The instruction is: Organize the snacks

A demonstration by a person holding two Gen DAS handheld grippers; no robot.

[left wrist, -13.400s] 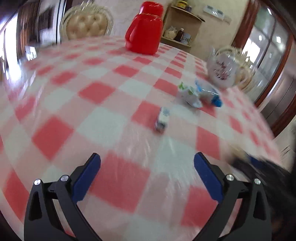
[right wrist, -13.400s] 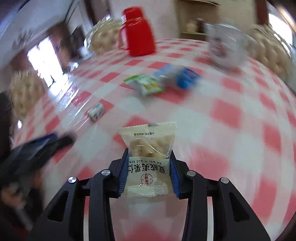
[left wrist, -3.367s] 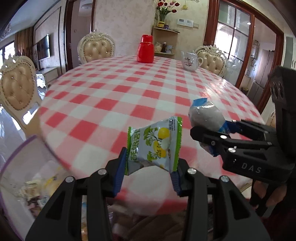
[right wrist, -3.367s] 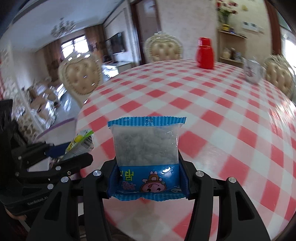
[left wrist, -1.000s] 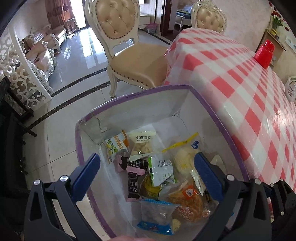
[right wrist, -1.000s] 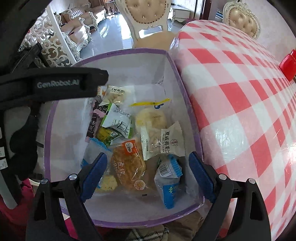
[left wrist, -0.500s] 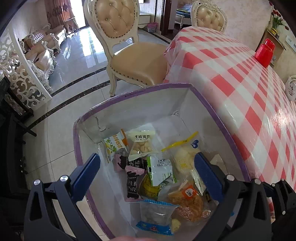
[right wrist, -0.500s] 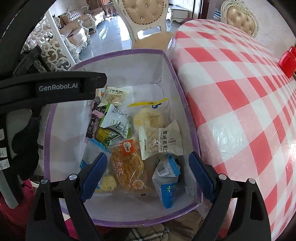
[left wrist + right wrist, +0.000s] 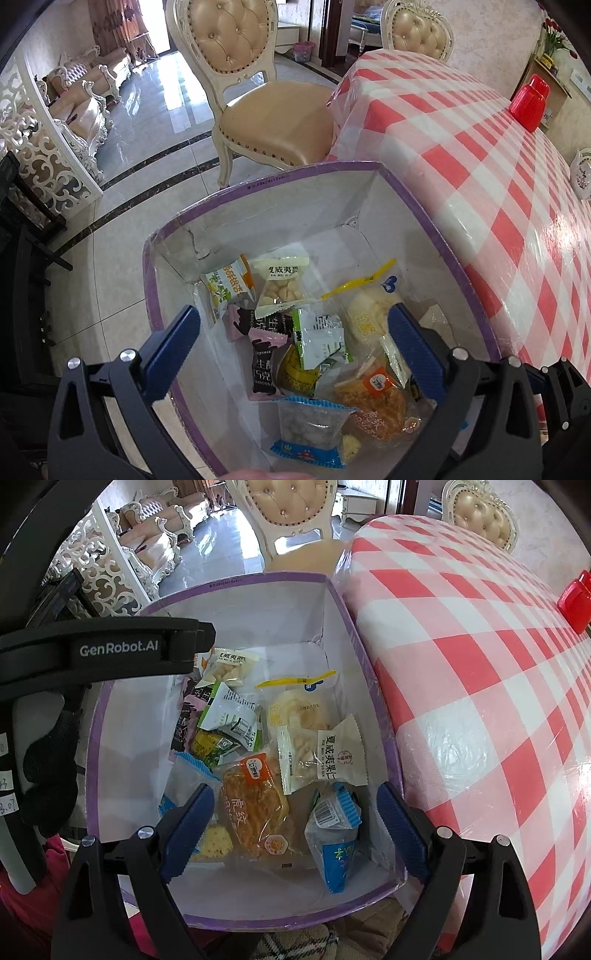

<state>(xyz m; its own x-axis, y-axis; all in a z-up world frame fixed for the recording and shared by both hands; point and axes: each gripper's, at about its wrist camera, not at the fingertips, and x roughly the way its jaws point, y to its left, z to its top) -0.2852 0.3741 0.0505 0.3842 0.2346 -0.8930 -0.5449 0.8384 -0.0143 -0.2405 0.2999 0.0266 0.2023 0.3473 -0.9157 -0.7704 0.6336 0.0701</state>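
Note:
A purple-rimmed white box (image 9: 258,186) (image 9: 258,579) sits beside the checked table and holds several snack packets. Among them are a green-and-white packet (image 9: 321,341) (image 9: 231,712), a blue-edged clear packet (image 9: 310,428), an orange pastry pack (image 9: 255,805), a white nut packet (image 9: 325,757) and a blue packet (image 9: 334,838). My left gripper (image 9: 293,352) hangs open above the box with nothing between its fingers. My right gripper (image 9: 295,832) is open over the box's near end, also empty. The left gripper's black body (image 9: 110,653) crosses the right wrist view at left.
The table with a red-and-white checked cloth (image 9: 498,155) (image 9: 480,664) runs along the box's right side; a red jug (image 9: 528,103) stands far back. A padded cream chair (image 9: 266,110) stands beyond the box on tiled floor. A gloved hand (image 9: 48,775) holds the left gripper.
Both grippers have held almost still over the box. The view has drifted only slightly; the packets inside lie as before.

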